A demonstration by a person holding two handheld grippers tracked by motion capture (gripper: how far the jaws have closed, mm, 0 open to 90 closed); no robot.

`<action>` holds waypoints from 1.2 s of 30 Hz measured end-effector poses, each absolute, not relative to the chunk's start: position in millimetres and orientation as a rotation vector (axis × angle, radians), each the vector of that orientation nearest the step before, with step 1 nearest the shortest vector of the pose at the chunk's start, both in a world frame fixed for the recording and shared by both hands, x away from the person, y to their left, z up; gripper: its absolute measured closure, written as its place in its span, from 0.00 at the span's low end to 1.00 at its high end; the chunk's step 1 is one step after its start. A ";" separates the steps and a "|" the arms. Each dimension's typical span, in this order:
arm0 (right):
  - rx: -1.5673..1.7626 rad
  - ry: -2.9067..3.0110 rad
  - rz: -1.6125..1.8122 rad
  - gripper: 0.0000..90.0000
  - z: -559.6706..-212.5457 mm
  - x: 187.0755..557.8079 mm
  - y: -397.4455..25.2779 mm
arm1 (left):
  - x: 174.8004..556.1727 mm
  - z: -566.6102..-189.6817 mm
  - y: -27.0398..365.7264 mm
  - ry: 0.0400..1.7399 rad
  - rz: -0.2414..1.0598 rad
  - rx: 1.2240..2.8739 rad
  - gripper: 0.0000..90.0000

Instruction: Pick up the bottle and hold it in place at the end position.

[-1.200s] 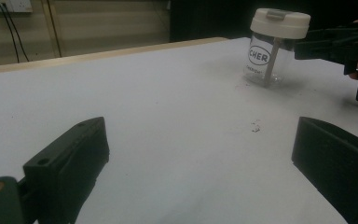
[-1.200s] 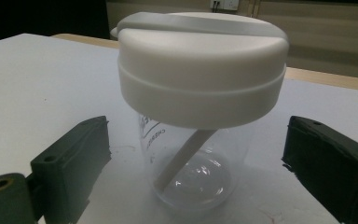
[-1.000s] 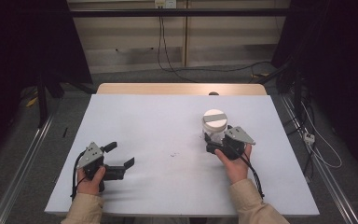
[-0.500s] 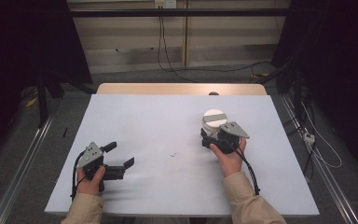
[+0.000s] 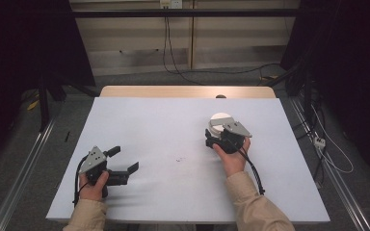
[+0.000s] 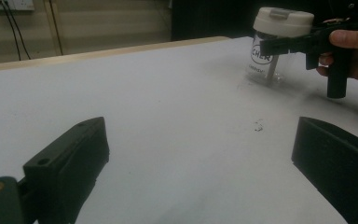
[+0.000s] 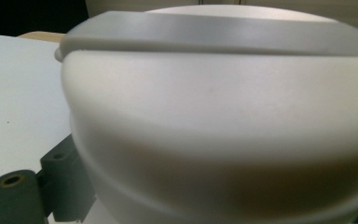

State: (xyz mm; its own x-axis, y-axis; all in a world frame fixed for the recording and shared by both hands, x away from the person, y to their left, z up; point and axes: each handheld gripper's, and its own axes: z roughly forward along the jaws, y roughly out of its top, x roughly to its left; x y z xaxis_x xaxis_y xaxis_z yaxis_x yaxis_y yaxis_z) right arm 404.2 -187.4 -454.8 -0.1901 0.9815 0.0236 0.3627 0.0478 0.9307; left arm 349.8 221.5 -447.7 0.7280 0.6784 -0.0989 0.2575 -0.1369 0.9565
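Observation:
A clear jar with a white lid (image 5: 220,118) stands upright on the white table (image 5: 164,125), right of centre. In the left gripper view the jar (image 6: 266,65) shows a black logo on its glass. My right gripper (image 5: 216,131) reaches the jar from the near side, one jaw on each side just under the lid, wide apart. Seen from the right gripper view, the lid (image 7: 214,116) sits very close, with one jaw at its lower left. My left gripper (image 5: 125,159) rests near the front left corner, open with nothing between its jaws (image 6: 200,154).
A small dark smudge (image 5: 179,159) marks the table's middle. A wooden strip (image 5: 183,91) runs along the far edge. Cables (image 5: 173,62) lie on the floor behind the table, and metal rails (image 5: 24,168) flank its sides.
My right gripper has slid forward and slightly left until its jaws straddle the jar. The left gripper and the jar have stayed put.

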 end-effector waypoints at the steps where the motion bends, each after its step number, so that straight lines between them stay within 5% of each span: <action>1: 1.378 1.635 1.143 0.11 -454.9 404.7 -187.3 | 349.9 -447.7 221.6 0.750 0.430 1.714 0.04; 36: 1.327 1.703 1.190 0.20 -448.5 407.6 -186.2 | 350.0 -447.8 221.4 0.751 0.432 1.712 0.04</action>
